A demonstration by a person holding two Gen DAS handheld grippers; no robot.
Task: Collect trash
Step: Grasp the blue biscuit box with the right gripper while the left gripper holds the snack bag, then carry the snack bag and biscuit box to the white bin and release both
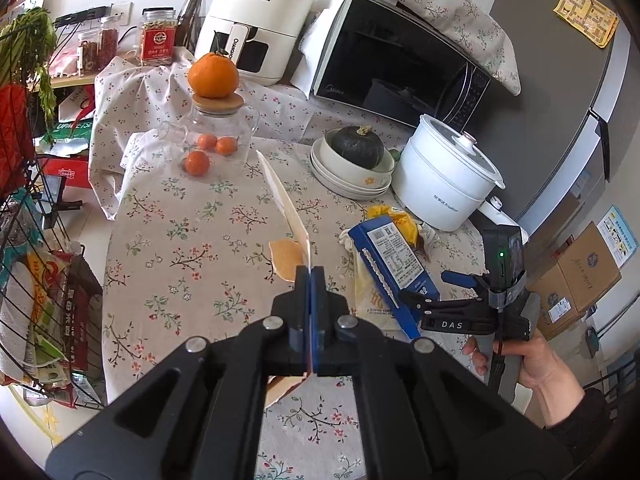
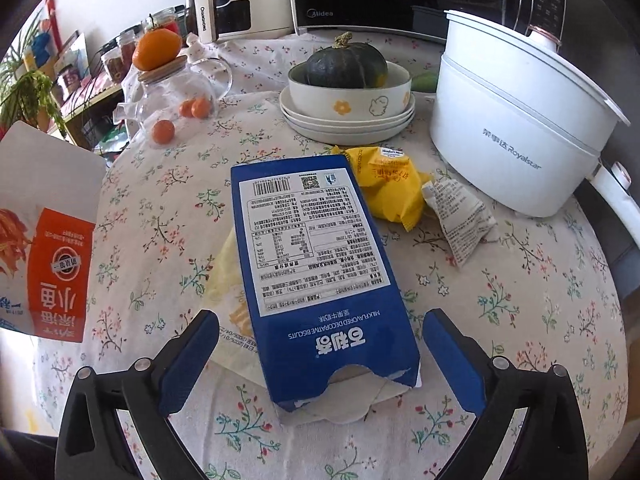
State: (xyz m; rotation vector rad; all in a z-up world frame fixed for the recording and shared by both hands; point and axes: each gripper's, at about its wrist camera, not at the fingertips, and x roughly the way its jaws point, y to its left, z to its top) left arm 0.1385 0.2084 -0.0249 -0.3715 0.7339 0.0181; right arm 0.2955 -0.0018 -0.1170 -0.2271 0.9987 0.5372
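My left gripper (image 1: pixel 311 276) is clamped flat on a thin orange-and-white carton (image 1: pixel 286 204), which stands edge-on between the pads and rises beyond the fingertips. The same carton appears at the far left of the right wrist view (image 2: pixel 48 248), clear of the tablecloth (image 2: pixel 520 320).

My right gripper (image 2: pixel 316 364) stands with its jaws at full spread. The torn near end of the blue biscuit box (image 2: pixel 320 272) lies between the fingers, and neither pad touches it. The box rests partly on a pale yellow wrapper (image 2: pixel 228 280) that shows beside the left finger.

Beyond the fingertips, past the far end of the box, lie a yellow snack packet (image 2: pixel 390 184) and a crumpled white wrapper (image 2: pixel 460 216). The white electric pot (image 2: pixel 516 128) stands further off to the right.

Risks as I judge them:
- The box end is torn open and likely empty; a hard squeeze across it could crush it, or let it twist out of the pads.
- Closing low could pinch the tablecloth or the pale wrapper along with the box, dragging the cloth and disturbing the stacked bowls (image 2: pixel 352 100) and the glass jug (image 2: pixel 176 92).
- The carton is held by a thin edge only; a quick swing of the left hand could let it pivot or slip.
- The remaining wrappers lie close to the pot; a careless reach could knock it.
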